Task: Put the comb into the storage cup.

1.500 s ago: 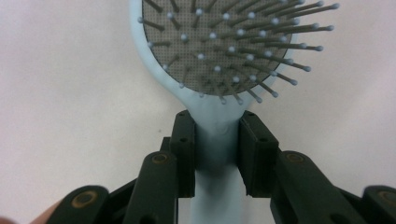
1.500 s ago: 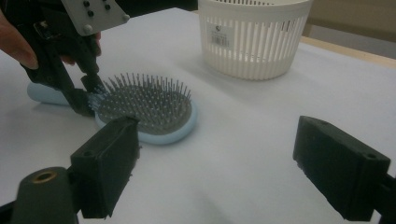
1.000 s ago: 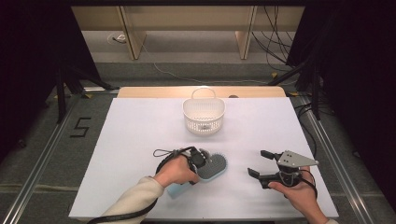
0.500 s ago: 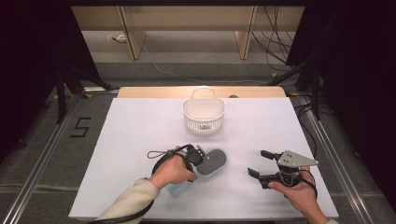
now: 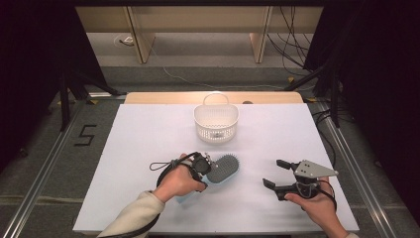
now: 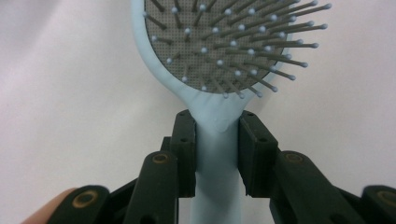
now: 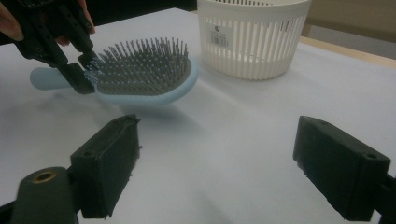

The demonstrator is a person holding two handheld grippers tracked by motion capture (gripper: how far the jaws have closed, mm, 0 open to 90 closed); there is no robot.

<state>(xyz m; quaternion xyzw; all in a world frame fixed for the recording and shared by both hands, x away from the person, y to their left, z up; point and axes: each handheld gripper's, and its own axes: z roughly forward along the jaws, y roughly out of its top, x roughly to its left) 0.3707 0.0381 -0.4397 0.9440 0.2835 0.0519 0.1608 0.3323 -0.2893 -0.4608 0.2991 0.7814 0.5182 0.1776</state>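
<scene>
A light blue hairbrush [image 5: 221,171] with grey bristles is held just above the white table [image 5: 148,134], bristles up. My left gripper [image 5: 204,167] is shut on its handle where it meets the head; in the left gripper view the hairbrush [image 6: 219,56] rises between the two black jaws of the left gripper [image 6: 217,154]. From the right gripper view the hairbrush [image 7: 144,77] hovers with a shadow under it. My right gripper [image 5: 276,172] stands open at the front right, and between the wide-apart jaws of the right gripper [image 7: 215,172] there is nothing.
A white slotted basket [image 5: 216,122] with a handle stands at the back middle of the table, beyond the brush; the basket [image 7: 252,35] carries a small label. Dark floor, cables and rails surround the table.
My left gripper has carried the hairbrush up and away from me, toward the basket, and lifted it a little. The right gripper has stayed put.
</scene>
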